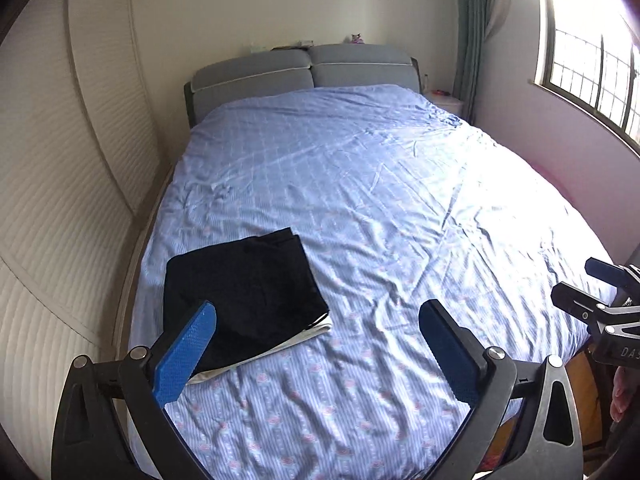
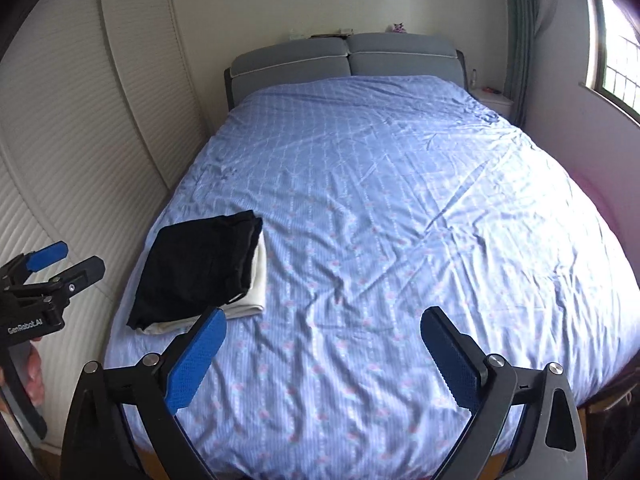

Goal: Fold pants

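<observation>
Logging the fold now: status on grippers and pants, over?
Left hand-held gripper open, empty. Right hand-held gripper open, empty. Folded black fabric pants lie atop white folded cloth. Nothing in the way.

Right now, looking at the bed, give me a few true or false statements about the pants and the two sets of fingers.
1. The black pants lie folded on the bed. True.
2. The pants sit on top of a white folded item. True.
3. The right gripper holds the pants. False: its fingers are open and empty.
4. The left gripper is shut. False: it is open, holding nothing.
5. The pants lie by the headboard. False: near the foot, wall side.
</observation>
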`<control>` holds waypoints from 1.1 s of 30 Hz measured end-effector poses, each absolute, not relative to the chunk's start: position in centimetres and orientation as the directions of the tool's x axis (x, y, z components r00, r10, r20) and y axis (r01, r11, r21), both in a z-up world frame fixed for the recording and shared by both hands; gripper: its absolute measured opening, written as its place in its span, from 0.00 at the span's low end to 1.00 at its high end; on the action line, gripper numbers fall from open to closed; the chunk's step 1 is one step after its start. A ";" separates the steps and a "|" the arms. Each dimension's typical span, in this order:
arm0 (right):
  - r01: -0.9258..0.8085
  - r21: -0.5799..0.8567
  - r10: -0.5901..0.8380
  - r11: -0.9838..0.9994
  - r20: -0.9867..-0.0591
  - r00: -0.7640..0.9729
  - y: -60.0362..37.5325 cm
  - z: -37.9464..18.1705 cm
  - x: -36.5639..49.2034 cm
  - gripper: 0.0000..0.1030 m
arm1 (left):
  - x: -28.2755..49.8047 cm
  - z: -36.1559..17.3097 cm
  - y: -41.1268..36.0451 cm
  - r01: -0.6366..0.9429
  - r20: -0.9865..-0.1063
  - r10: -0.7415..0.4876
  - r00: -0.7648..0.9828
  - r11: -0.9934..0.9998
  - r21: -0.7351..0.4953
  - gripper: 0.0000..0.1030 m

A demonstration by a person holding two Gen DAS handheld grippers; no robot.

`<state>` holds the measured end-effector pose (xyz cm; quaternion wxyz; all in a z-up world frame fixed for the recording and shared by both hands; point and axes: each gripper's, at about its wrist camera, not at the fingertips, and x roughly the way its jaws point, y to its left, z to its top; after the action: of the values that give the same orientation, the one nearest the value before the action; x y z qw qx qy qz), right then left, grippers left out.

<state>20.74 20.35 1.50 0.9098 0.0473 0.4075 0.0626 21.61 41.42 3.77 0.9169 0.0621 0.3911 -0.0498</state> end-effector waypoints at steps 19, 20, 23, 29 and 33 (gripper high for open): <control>-0.122 0.157 0.197 0.980 -0.686 0.700 -2.8 4.7 12.5 0.96 | 11.9 6.1 18.1 0.076 -0.692 -0.064 0.719 0.997 -0.012 1.00; -0.132 0.158 0.205 0.979 -0.682 0.702 -3.7 5.0 12.1 0.96 | 11.4 6.3 17.3 0.073 -0.691 -0.061 0.720 0.997 -0.011 1.00; -0.156 0.160 0.223 0.975 -0.666 0.712 -6.1 5.7 10.9 0.96 | 9.9 7.1 15.4 0.072 -0.679 -0.057 0.732 0.997 -0.006 1.00; -0.161 0.156 0.224 0.974 -0.641 0.734 -8.7 6.9 9.0 0.96 | 8.3 8.9 13.1 0.075 -0.651 -0.056 0.757 0.997 0.002 1.00; -0.159 0.160 0.225 0.974 -0.627 0.746 -9.5 7.5 8.3 0.96 | 7.8 9.7 12.2 0.085 -0.639 -0.068 0.766 0.996 -0.004 1.00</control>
<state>8.28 -9.52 7.54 0.9330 0.0480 0.3415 0.1028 7.79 12.18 9.65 0.9396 0.0125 0.3395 -0.0406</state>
